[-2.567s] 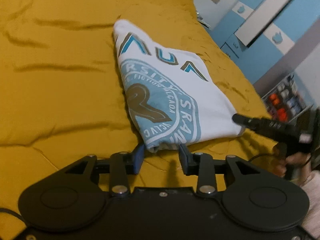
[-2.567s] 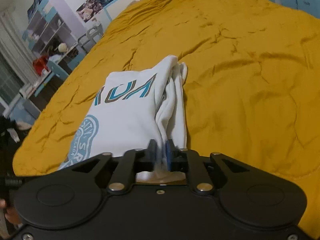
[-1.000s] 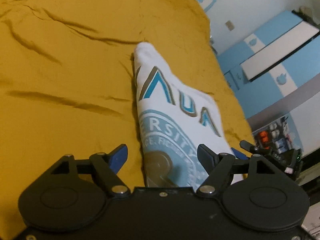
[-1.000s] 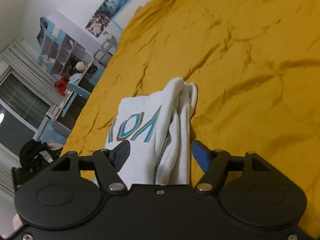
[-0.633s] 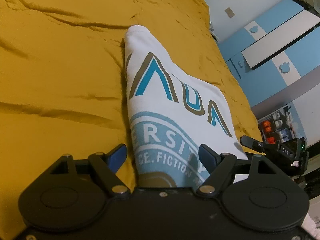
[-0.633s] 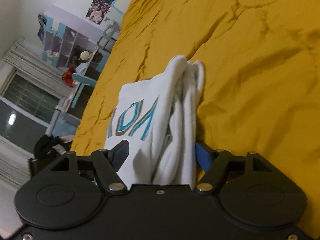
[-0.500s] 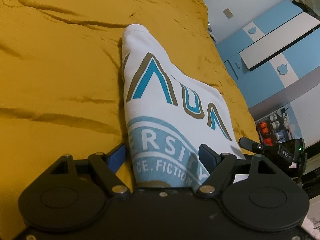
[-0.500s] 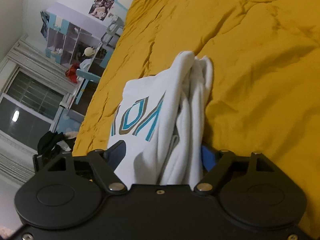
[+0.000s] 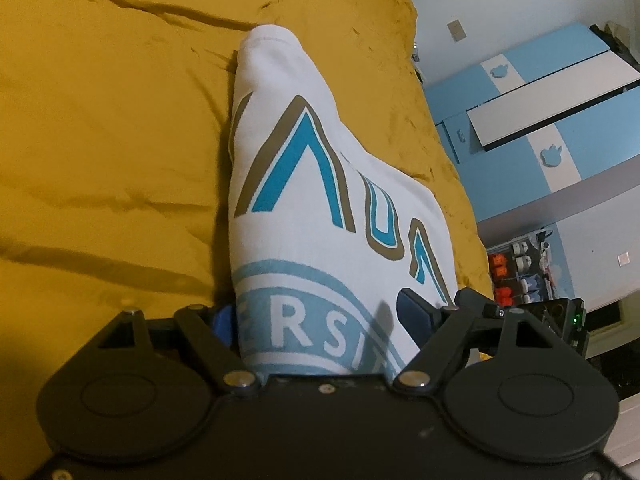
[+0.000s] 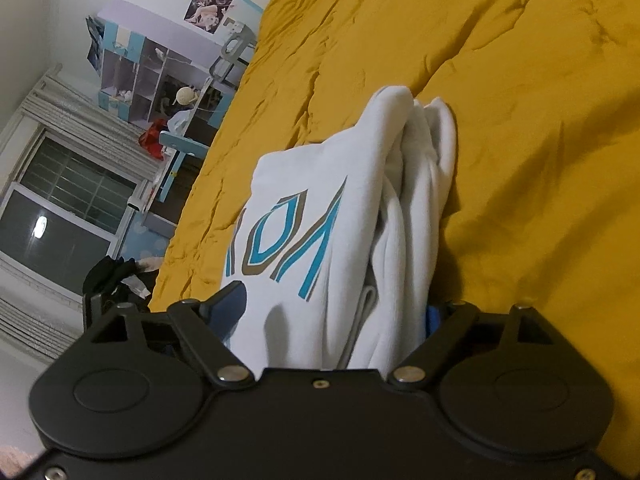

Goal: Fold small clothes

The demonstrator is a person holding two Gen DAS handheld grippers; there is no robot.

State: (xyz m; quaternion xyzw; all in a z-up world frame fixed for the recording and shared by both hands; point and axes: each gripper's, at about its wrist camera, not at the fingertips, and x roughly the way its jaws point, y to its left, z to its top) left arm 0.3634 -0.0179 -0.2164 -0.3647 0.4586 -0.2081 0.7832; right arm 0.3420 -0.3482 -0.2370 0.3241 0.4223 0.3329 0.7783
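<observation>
A folded white T-shirt [image 9: 312,200] with a blue and brown print lies on the mustard-yellow bedspread [image 9: 100,120]. My left gripper [image 9: 320,316] is wide open, its jaws straddling the shirt's near edge, one blue pad at each side. In the right wrist view the shirt [image 10: 320,224] shows its stacked folded layers on the right side. My right gripper [image 10: 332,312] is wide open too, its jaws on either side of the shirt's near end. The right gripper's body also shows in the left wrist view [image 9: 560,320] at the right.
A blue and white wardrobe [image 9: 560,120] stands past the bed's right edge. In the right wrist view a shelf unit [image 10: 152,76], a window [image 10: 60,200] and dark clothes [image 10: 112,276] lie beyond the bed's left edge. The bedspread [image 10: 520,120] stretches wide around the shirt.
Both grippers have opened wide and let go of the shirt since 2.6 s ago, then slid forward so the shirt's near edge sits deeper between the jaws.
</observation>
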